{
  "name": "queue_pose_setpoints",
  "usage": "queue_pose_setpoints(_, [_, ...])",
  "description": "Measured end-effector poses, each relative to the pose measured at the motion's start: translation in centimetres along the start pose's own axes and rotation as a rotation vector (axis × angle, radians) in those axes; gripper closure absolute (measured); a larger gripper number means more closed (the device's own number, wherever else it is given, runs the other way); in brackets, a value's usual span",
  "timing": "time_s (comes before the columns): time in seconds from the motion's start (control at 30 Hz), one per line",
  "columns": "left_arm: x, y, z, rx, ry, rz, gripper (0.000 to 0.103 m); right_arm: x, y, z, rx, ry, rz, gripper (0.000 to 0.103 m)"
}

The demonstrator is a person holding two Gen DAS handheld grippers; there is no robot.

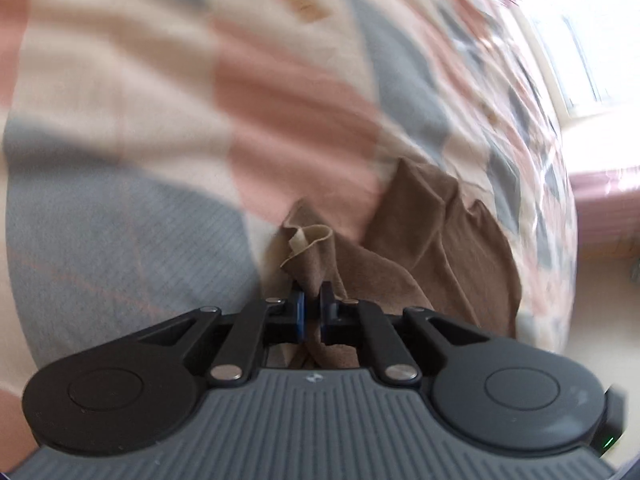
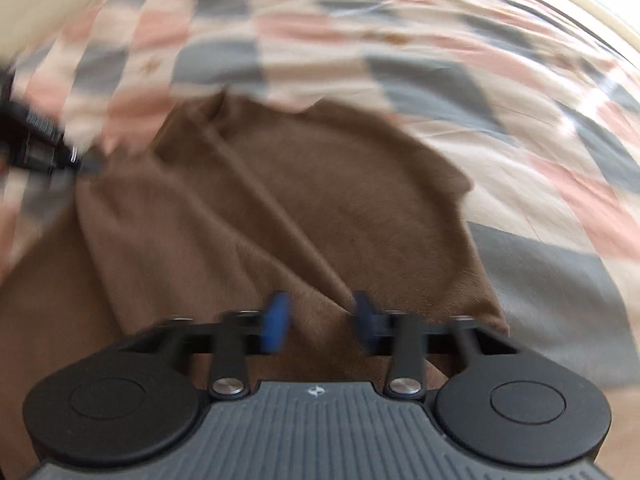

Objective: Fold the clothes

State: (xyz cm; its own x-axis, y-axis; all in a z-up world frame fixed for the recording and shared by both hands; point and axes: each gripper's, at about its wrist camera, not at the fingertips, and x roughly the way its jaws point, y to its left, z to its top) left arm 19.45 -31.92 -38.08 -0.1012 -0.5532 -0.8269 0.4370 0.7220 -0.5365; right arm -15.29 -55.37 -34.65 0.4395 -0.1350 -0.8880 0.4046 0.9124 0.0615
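Observation:
A brown garment point(image 2: 320, 200) lies crumpled on a checked bedspread point(image 2: 400, 60). In the left wrist view my left gripper point(image 1: 311, 312) is shut on an edge of the brown garment point(image 1: 432, 232), and cloth runs between the blue pads and back under the gripper body. A pale label point(image 1: 300, 242) shows on the fold just ahead of the fingers. In the right wrist view my right gripper point(image 2: 320, 320) stands open just above the garment, with a ridge of cloth running between its blue pads point(image 2: 276, 320). The left gripper's dark body point(image 2: 36, 140) shows at the left edge. Both views are motion-blurred.
The bedspread point(image 1: 160, 120) of pink, grey and cream squares fills the surroundings. A bright window point(image 1: 592, 40) and a pink strip point(image 1: 608, 200) lie beyond the bed's right edge in the left wrist view.

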Motion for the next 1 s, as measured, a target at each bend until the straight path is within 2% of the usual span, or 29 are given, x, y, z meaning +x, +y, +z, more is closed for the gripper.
queue_pose_setpoints(0.03, [-0.4, -0.8, 0.0, 0.052, -0.029, -0.005, 0.1, 0.3, 0.0, 0.1, -0.035, 0.013, 0.007, 0.099])
queue_pose_setpoints(0.07, [-1.0, -1.5, -0.1, 0.09, -0.062, -0.028, 0.1, 0.5, -0.1, 0.1, -0.07, 0.025, 0.014, 0.103])
queue_pose_setpoints(0.2, [-3.8, -3.3, -0.6, 0.191, -0.211, -0.17, 0.1, -1.2, -0.1, -1.2, -0.057, -0.045, -0.011, 0.103])
queue_pose_setpoints(0.27, [-4.2, -3.7, -0.6, 0.21, -0.24, -0.188, 0.099, -2.8, -0.8, -1.6, -0.025, -0.103, -0.043, 0.103])
queue_pose_setpoints(0.37, [-0.9, -3.6, -0.1, 0.199, -0.143, -0.093, 0.097, -3.2, -1.3, -2.3, 0.026, -0.12, -0.045, 0.103])
queue_pose_setpoints(0.47, [2.6, -2.7, -0.1, 0.163, -0.061, -0.016, 0.092, -1.4, -1.3, -2.8, 0.053, -0.061, -0.084, 0.103])
queue_pose_setpoints(0.5, [3.0, -2.5, -0.1, 0.141, -0.048, -0.014, 0.092, -0.7, -1.3, -2.9, 0.067, -0.041, -0.101, 0.103])
queue_pose_setpoints(0.53, [2.8, -2.2, -0.2, 0.12, -0.057, -0.024, 0.092, -0.1, -1.3, -3.1, 0.081, -0.022, -0.117, 0.096])
queue_pose_setpoints(0.6, [2.1, -1.8, -0.2, 0.095, -0.075, -0.037, 0.081, -1.1, -1.1, -3.9, 0.128, -0.038, -0.15, 0.082])
queue_pose_setpoints(0.67, [1.3, -1.5, -0.2, 0.087, -0.079, -0.036, 0.077, -3.2, -0.7, -4.9, 0.181, -0.074, -0.183, 0.078])
queue_pose_setpoints(0.77, [0.7, -0.9, -0.3, 0.071, -0.067, -0.04, 0.077, -6.1, 0.1, -6.6, 0.244, -0.12, -0.225, 0.076])
queue_pose_setpoints(0.87, [0.7, -0.7, -0.5, 0.064, -0.054, -0.047, 0.076, -7.7, 3.5, -9.2, 0.16, -0.079, -0.224, 0.075])
queue_pose_setpoints(0.93, [1.0, -0.6, -0.7, 0.069, -0.046, -0.045, 0.075, -6.6, 5.2, -9.2, 0.054, -0.028, -0.234, 0.07])
queue_pose_setpoints(1.0, [1.5, -0.5, -0.8, 0.065, -0.039, -0.044, 0.076, -4.9, 7.0, -10.0, -0.066, 0.012, -0.295, 0.07])
